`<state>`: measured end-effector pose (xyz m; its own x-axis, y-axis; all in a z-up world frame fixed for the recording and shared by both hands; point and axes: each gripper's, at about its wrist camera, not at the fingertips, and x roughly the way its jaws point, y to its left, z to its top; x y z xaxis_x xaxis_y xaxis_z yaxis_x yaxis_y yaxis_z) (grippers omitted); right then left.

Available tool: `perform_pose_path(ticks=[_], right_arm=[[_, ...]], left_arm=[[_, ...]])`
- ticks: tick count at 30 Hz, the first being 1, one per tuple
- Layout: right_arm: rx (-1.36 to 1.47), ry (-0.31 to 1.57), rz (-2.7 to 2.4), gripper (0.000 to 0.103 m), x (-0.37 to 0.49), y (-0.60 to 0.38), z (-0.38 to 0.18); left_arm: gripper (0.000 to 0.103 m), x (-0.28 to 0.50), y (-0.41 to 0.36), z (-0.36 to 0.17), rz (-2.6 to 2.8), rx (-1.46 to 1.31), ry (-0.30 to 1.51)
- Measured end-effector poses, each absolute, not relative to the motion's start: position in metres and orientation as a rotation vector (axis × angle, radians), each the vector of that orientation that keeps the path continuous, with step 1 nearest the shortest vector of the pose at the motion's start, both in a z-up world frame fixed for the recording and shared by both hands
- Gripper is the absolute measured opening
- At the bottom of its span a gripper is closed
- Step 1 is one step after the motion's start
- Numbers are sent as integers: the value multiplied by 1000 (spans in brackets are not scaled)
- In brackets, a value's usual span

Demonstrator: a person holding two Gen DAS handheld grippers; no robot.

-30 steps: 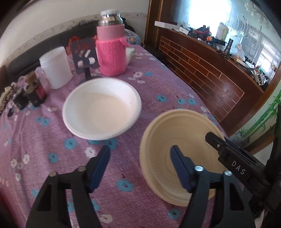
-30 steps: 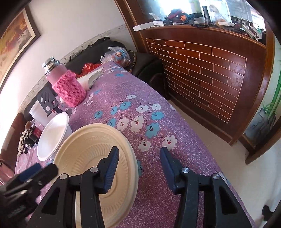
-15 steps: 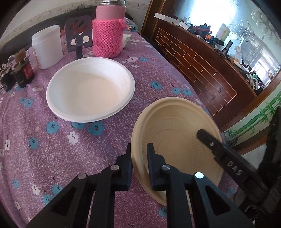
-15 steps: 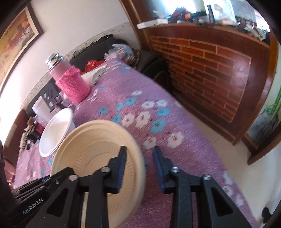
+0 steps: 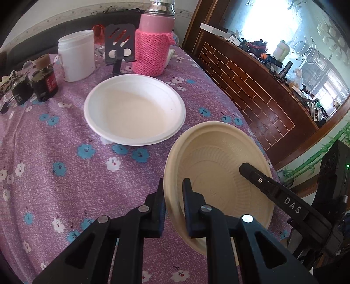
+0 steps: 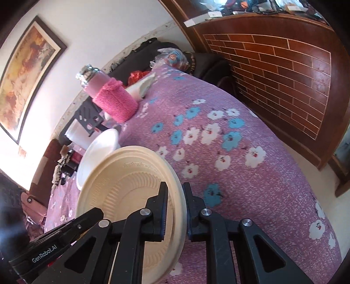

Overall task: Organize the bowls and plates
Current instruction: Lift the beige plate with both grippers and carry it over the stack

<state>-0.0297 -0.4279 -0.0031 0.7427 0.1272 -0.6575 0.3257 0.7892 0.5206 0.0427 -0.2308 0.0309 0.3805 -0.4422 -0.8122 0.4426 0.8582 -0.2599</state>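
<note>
Left gripper (image 5: 173,196): clamped on near rim of beige bowl (image 5: 218,170).
Right gripper (image 6: 175,201): jaws just closed onto opposite rim.
Beige bowl: tilted, beside white bowl (image 5: 134,109) on tablecloth (image 5: 54,174).

Daylight, bright, entering from the window (image 5: 273,19) at upper right of the left wrist view; panes blown out to white there. Soft shadow under the white bowl (image 5: 134,109) on the purple tablecloth (image 5: 54,174). Wall below the framed picture (image 6: 26,72) overexposed in the right wrist view. Both views sharp at centre, strongly bowed toward the edges, with black vignetted corners. Glossy sheen on the brick-patterned wood panel (image 6: 284,72).
</note>
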Motion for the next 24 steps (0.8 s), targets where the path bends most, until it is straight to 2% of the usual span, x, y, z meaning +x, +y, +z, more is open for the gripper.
perform_pose_path(ticks=[14, 24], right_arm=[[565, 698, -49, 14, -30, -372, 24], [483, 690, 47, 14, -37, -289, 63]], left_arm=[[13, 26, -171, 53, -505, -60, 994], [13, 2, -75, 83, -426, -184, 922]])
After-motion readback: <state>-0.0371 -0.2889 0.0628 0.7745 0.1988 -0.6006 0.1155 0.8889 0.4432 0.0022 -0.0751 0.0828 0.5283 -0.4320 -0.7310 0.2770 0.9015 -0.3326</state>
